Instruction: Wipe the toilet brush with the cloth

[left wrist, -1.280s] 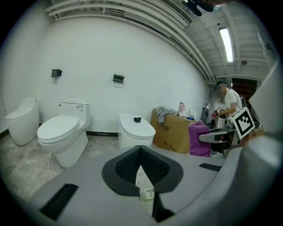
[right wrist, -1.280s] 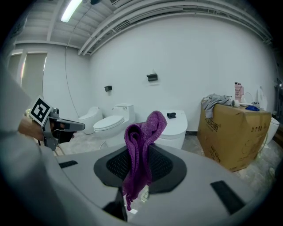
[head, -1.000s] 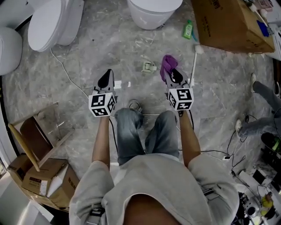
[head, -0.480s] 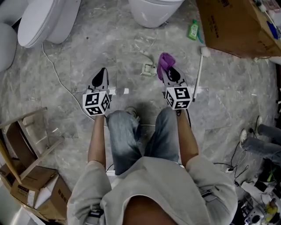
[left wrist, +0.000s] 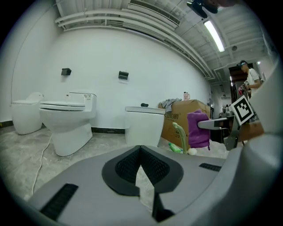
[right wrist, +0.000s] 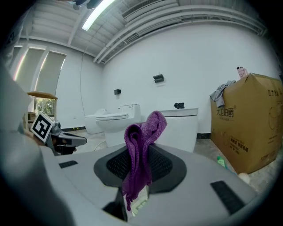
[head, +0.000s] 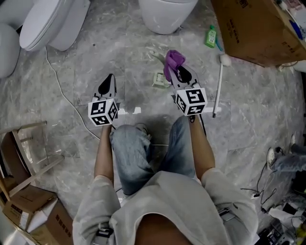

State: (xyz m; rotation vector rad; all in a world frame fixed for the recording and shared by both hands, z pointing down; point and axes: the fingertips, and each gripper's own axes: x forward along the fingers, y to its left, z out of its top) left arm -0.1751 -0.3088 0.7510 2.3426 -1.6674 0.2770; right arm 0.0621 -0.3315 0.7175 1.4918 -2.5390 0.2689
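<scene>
The toilet brush (head: 218,86) lies on the marble floor to the right of my right gripper, its white handle pointing toward me and its head (head: 224,59) at the far end. My right gripper (head: 178,72) is shut on a purple cloth (head: 172,61), which bunches above the jaws and hangs between them in the right gripper view (right wrist: 140,152). It hovers left of the brush handle, apart from it. My left gripper (head: 108,80) is shut with nothing in it (left wrist: 140,150). From the left gripper view the cloth (left wrist: 197,129) shows at the right.
A toilet (head: 165,14) stands straight ahead and another (head: 48,24) at far left. A large cardboard box (head: 258,28) is at far right, with a green bottle (head: 210,36) beside it. A paper scrap (head: 161,79), a white cable (head: 62,91) and a wooden frame (head: 28,148) lie around.
My right gripper with the cloth has drifted a little left, away from the brush handle. The head view has shifted; the left gripper has stayed much as it was.
</scene>
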